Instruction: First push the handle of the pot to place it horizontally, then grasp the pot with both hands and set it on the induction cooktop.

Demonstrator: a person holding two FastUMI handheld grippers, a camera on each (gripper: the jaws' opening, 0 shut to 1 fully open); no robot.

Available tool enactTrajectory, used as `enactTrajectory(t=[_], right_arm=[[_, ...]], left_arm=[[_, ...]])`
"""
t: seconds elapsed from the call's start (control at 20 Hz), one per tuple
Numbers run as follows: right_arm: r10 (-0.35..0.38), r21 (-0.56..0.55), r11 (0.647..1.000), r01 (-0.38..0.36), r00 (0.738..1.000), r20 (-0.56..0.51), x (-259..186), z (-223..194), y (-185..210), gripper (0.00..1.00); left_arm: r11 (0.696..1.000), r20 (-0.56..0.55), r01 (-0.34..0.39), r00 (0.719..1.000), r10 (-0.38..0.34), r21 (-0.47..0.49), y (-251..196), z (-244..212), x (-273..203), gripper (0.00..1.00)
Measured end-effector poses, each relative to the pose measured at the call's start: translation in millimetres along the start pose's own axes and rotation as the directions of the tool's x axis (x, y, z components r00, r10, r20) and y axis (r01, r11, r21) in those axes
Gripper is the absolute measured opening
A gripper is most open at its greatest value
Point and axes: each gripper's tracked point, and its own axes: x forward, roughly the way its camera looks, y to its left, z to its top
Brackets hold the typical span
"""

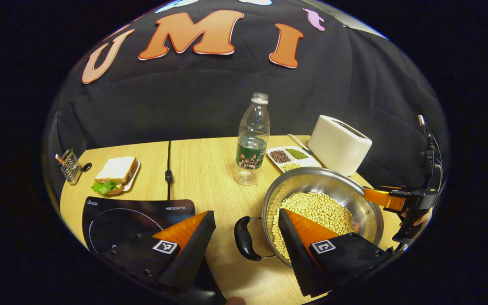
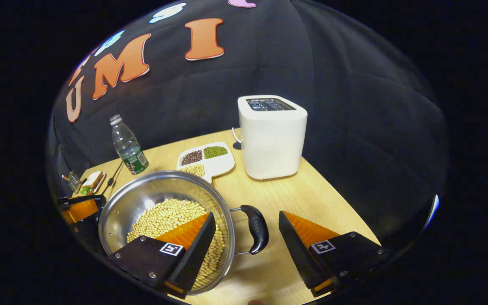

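The pot (image 1: 324,212), steel and half full of pale beans (image 1: 316,214), sits on the wooden table (image 1: 210,169), with the induction cooktop (image 1: 129,218) well apart on its left side. Both of the pot's loop handles already lie level, one on each side. The left gripper (image 1: 246,243) has its fingers spread wide around the pot's left handle (image 1: 244,238), without touching it. The right gripper (image 2: 246,243) likewise straddles the pot's right handle (image 2: 257,228), fingers apart. Each gripper looks equally near its handle, so closing both seems next.
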Motion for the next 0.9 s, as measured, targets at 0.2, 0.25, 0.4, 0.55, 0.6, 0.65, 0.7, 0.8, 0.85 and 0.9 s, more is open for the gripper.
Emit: enactTrajectory(t=[0.2, 0.25, 0.4, 0.55, 0.6, 0.65, 0.7, 0.8, 0.85, 0.9], right_arm=[[0.017, 0.045, 0.999, -0.015, 0.999, -0.05, 12.2, -7.8, 0.1, 0.95], [0.027, 0.059, 0.998, -0.023, 0.998, -0.052, 14.8, -8.0, 0.2, 0.95], [0.057, 0.068, 0.996, -0.052, 0.996, -0.073, 19.2, -14.7, 8.3, 0.94], [0.062, 0.048, 0.997, -0.058, 0.994, -0.091, 25.8, -20.8, 14.0, 0.89], [0.063, 0.048, 0.997, -0.059, 0.993, -0.097, 27.1, -21.9, 15.2, 0.86], [0.053, 0.044, 0.998, -0.049, 0.993, -0.104, 27.6, -25.5, 13.4, 0.78], [0.056, 0.051, 0.997, -0.051, 0.993, -0.103, 27.8, -23.7, 12.6, 0.73], [0.061, 0.065, 0.996, -0.055, 0.993, -0.102, 25.5, -24.2, 13.0, 0.66], [0.062, 0.088, 0.995, -0.053, 0.993, -0.098, 24.4, -24.1, 12.5, 0.63], [0.062, 0.127, 0.991, -0.049, 0.993, -0.096, 23.4, -24.0, 13.4, 0.61]], left_arm=[[1.0, -0.02, -0.003, 1.0, 0.004, 0.009, -3.0, -8.7, 23.8, 0.99], [1.0, -0.021, 0.0, 1.0, 0.0, 0.006, -4.3, -9.3, 29.3, 0.99], [0.999, -0.049, 0.029, 0.998, -0.03, -0.032, -12.6, -21.1, 37.8, 0.99], [0.998, -0.082, 0.023, 0.996, -0.027, -0.052, -11.7, -33.2, 45.9, 0.76], [0.998, -0.074, 0.028, 0.997, -0.032, -0.055, -11.9, -30.8, 46.7, 0.76], [0.998, -0.071, 0.032, 0.997, -0.036, -0.055, -13.3, -29.9, 47.5, 0.72], [0.998, -0.063, 0.034, 0.997, -0.038, -0.056, -13.2, -30.6, 49.1, 0.7], [0.998, -0.053, 0.026, 0.998, -0.029, -0.064, -10.6, -26.3, 50.4, 0.67], [0.998, -0.052, 0.016, 0.998, -0.02, -0.068, -9.6, -25.8, 49.9, 0.68], [0.998, -0.056, 0.005, 0.998, -0.009, -0.069, -10.3, -26.6, 49.9, 0.66]])
